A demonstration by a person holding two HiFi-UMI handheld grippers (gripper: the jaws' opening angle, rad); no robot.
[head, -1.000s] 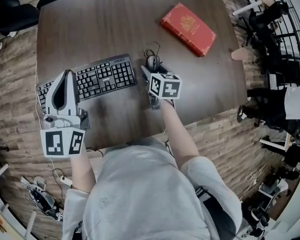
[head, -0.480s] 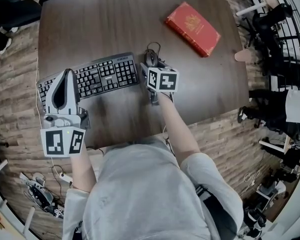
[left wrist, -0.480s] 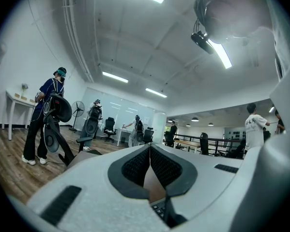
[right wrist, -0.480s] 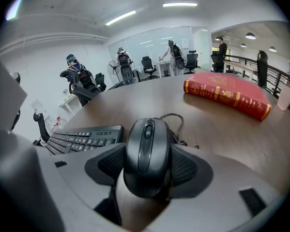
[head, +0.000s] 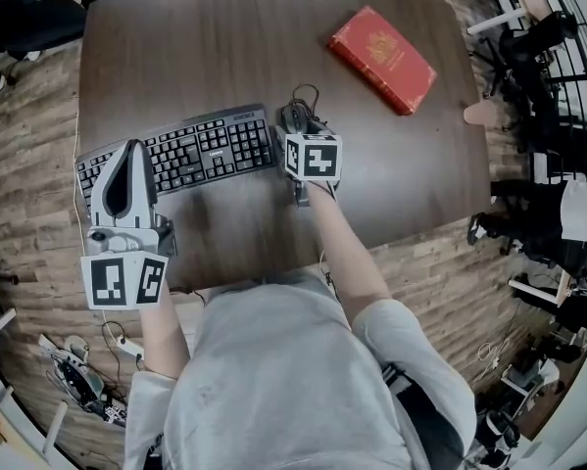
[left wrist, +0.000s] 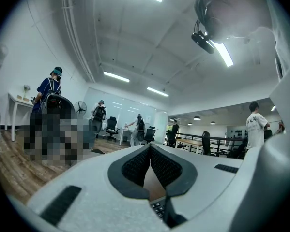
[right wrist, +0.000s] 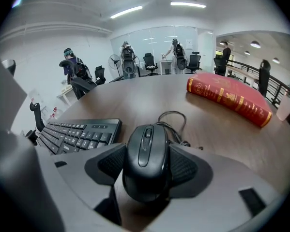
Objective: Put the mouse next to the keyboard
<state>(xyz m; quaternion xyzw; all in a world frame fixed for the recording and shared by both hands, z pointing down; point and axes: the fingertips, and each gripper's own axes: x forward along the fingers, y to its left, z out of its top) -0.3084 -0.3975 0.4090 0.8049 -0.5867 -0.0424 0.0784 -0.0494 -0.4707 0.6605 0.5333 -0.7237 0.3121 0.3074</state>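
right gripper clamped on mouse by keyboard

right gripper (right wrist: pixel 147 153) jaws closed on the sides of 1 black mouse (right wrist: pixel 145 164), its cable (right wrist: pixel 176 122) looped just past it. mouse is just beside the right end of 1 black keyboard (head: pixel 190 150) on the brown table (head: pixel 224 47); touching or not, can't tell. left gripper (left wrist: pixel 149 153) jaws pressed together, nothing btwn them, held over keyboard's left part. 1 red book (head: pixel 382 59) w/ gold emblem + spine print, unreadable, lies well apart toward table's far right.

Bright, even overhead strip lighting; soft shadows on the bench (head: pixel 224 47); strong fisheye distortion and dark vignetting at edges.
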